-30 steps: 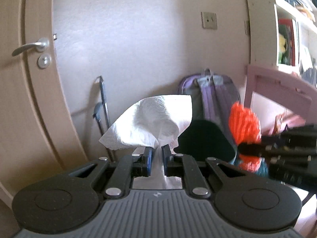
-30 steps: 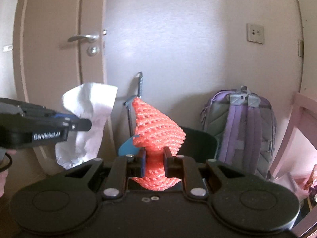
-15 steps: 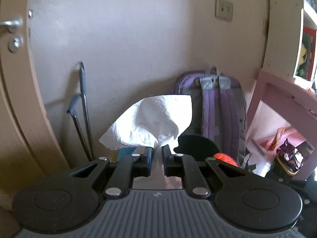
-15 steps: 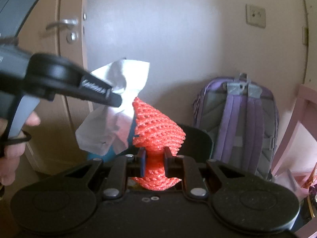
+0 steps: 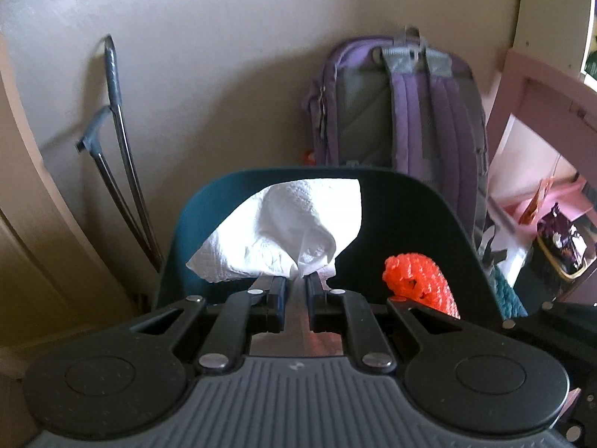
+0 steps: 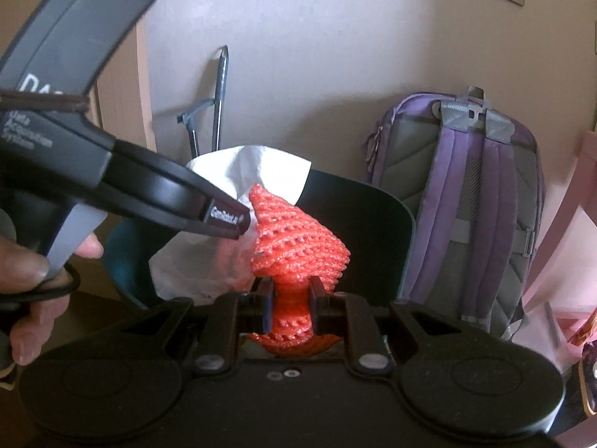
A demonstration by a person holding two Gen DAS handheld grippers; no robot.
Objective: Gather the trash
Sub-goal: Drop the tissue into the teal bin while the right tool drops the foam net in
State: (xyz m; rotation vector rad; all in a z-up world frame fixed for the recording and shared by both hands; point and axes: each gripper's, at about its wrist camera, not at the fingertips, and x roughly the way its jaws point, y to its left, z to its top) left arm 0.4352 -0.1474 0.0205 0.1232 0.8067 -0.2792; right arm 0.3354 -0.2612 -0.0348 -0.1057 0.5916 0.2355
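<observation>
My left gripper (image 5: 297, 280) is shut on a crumpled white paper towel (image 5: 283, 235), held over the mouth of a dark teal bin (image 5: 429, 216). In the right wrist view my right gripper (image 6: 290, 291) is shut on an orange foam net (image 6: 298, 235), just in front of the same bin (image 6: 373, 231). The left gripper's body (image 6: 156, 190) crosses that view from the left, a person's hand (image 6: 33, 272) on its trigger, with the towel (image 6: 242, 171) hanging beyond it. The orange net (image 5: 418, 280) also shows at the lower right of the left wrist view.
A purple and grey backpack (image 5: 403, 104) leans on the wall behind the bin. A folded metal frame (image 5: 119, 142) stands against the wall at the left. Pink furniture (image 5: 541, 119) with small items on it fills the right side. A door edge (image 6: 123, 74) lies at the left.
Both grippers have moved down and forward toward the bin, which now fills the middle of both views. The towel and net stay gripped. The left gripper has come closer to the right one.
</observation>
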